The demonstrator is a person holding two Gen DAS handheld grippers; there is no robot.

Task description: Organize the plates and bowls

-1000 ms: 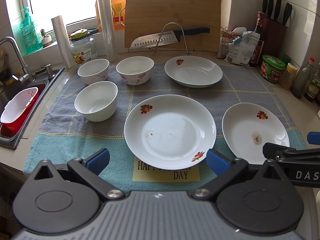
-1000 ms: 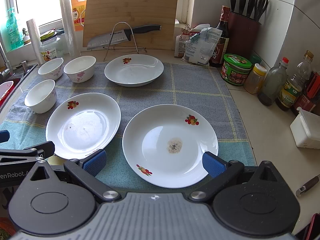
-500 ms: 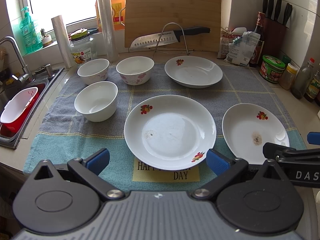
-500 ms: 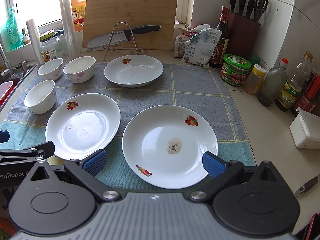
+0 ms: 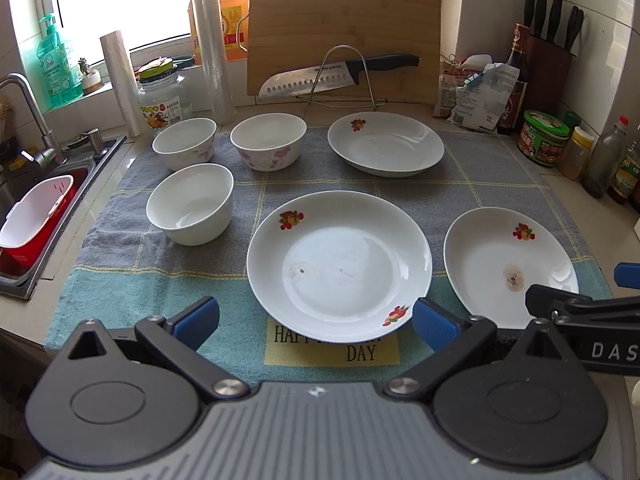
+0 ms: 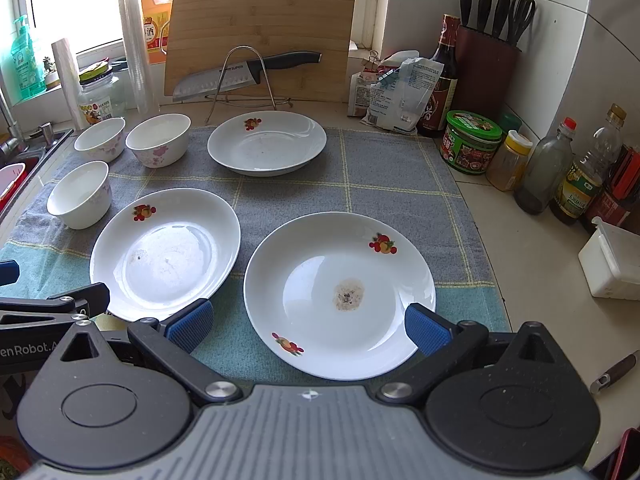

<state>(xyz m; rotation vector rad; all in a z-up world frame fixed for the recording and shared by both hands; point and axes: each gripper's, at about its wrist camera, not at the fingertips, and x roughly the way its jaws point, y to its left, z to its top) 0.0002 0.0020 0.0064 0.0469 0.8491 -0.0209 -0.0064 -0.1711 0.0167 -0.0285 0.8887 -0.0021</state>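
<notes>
— What do you have in front of you?

— I see a checked towel (image 5: 500, 184) spread on the counter, with three plates and three bowls on it. The near middle plate (image 5: 340, 264) lies right ahead of my left gripper (image 5: 316, 320), its near rim between the blue pads. The near right plate (image 6: 340, 294), with a brown stain in its centre, sits the same way in front of my right gripper (image 6: 306, 326).

— Are the tongs holding anything?

— No. Both pairs stand wide apart and empty, low over the near edge of the towel, each spread about as wide as its plate.

— And the rest of the dishes?

— The far plate (image 5: 386, 144) is at the back of the towel, apart from the other two. To its left stand two flowered bowls side by side, the far left bowl (image 5: 185, 142) and the far middle bowl (image 5: 269, 140). A plain white bowl (image 5: 190, 202) stands nearer, left of the middle plate. All are upright and none is stacked.

— Anything behind them?

— A santoku knife (image 5: 340, 74) rests on a wire stand before a bamboo cutting board (image 5: 344, 16). The sink (image 5: 24, 216) is at the far left.
</notes>
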